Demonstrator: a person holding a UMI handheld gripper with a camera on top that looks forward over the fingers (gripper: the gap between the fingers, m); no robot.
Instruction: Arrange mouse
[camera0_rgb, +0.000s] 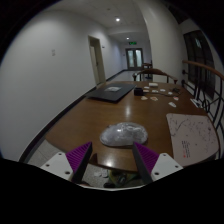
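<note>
My gripper is open above the near end of a brown wooden table. Its purple pads stand wide apart with nothing pressed between them. Just ahead of the fingers lies a crumpled clear plastic bag on the table. Low between the fingers a small dark object lies next to a white sheet; I cannot tell whether it is the mouse. No mouse shows clearly anywhere else.
A dark flat laptop or mat lies farther along the table. White printed papers lie to the right of the bag, and small items lie beyond them. Chairs stand at the far end, with a hallway and doors behind.
</note>
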